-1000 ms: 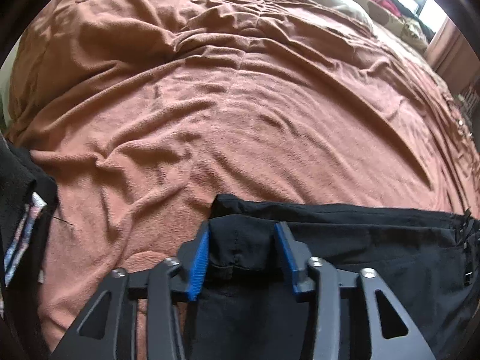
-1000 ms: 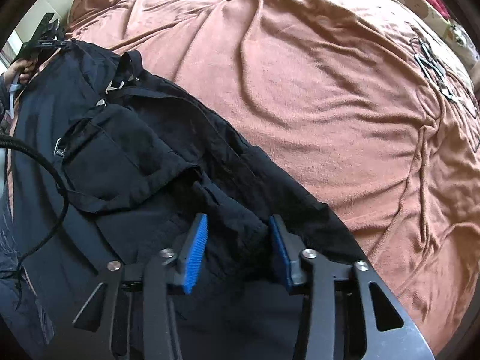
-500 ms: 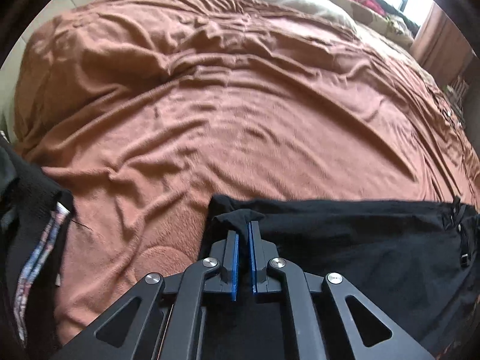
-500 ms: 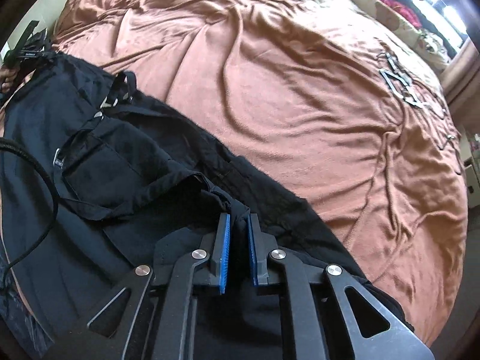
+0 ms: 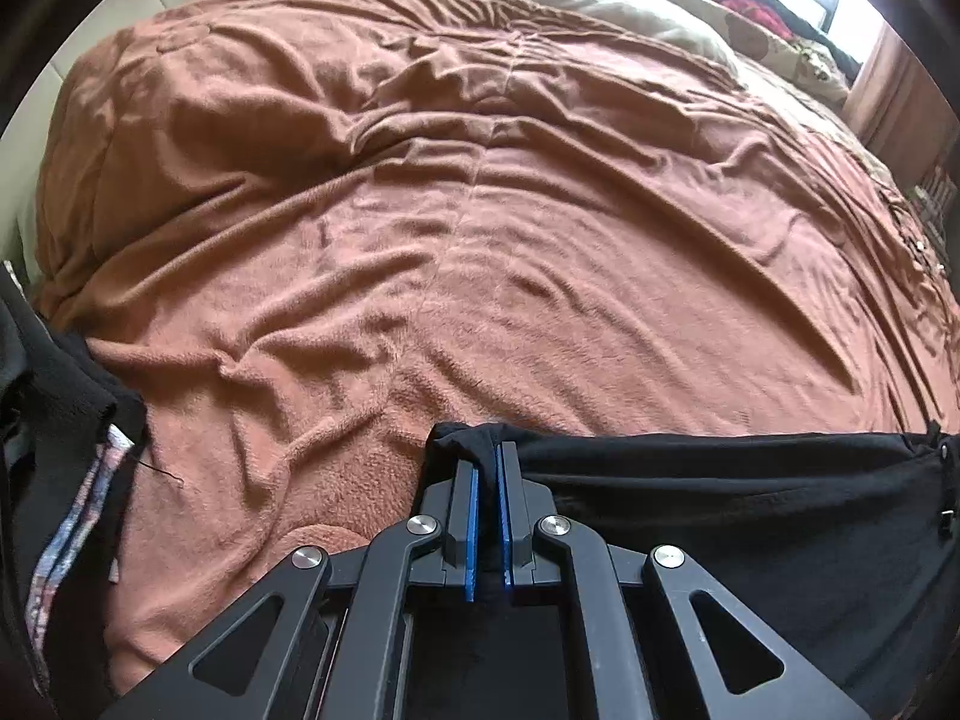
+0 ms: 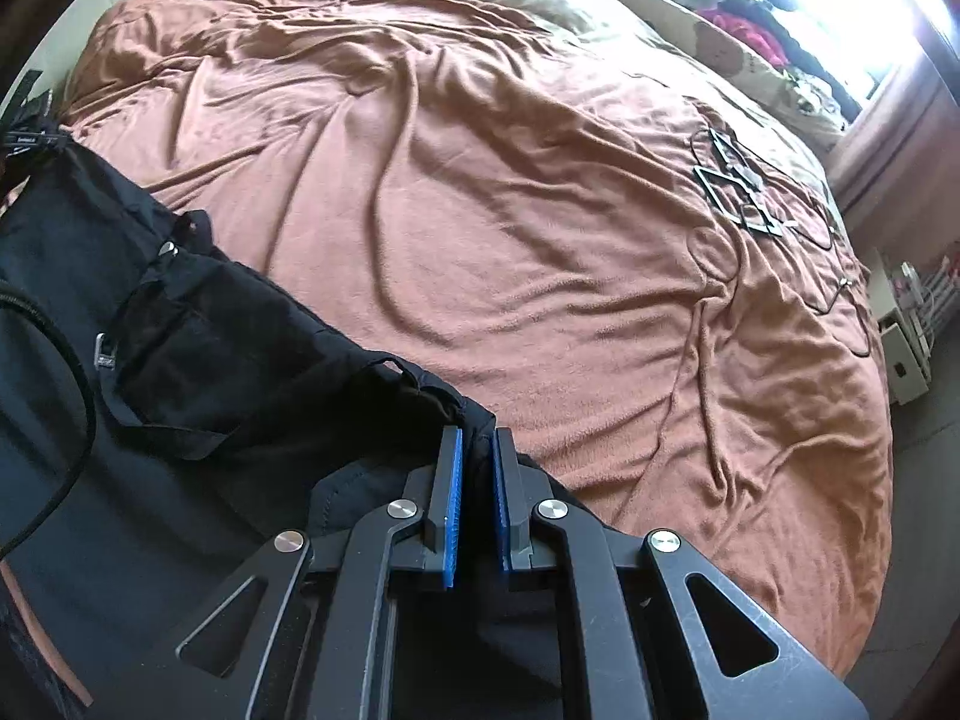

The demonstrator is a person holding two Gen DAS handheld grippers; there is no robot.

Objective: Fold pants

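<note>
Left gripper point(image 5: 486, 468): matte black linkage arms with triangular cut-outs, four round silver screws at the pivots, blue pads lining the inner faces of the fingers point(image 5: 471, 516). Right gripper point(image 6: 476, 450): same black frame, four silver screws, ribbed blue pads, light scuffing on the lower right arm.

Pants point(image 5: 720, 516): black, plain. Blanket point(image 5: 480, 240) on bed: rust-brown, no pattern. Left hand-held gripper point(image 5: 486, 462): black frame, blue pads (right hand-held gripper point(image 6: 474, 450) same). Beige bedding point(image 5: 600, 6) at far end. Garment edge point(image 5: 78, 516) at left: black with plaid strip, pink and pale blue.
</note>
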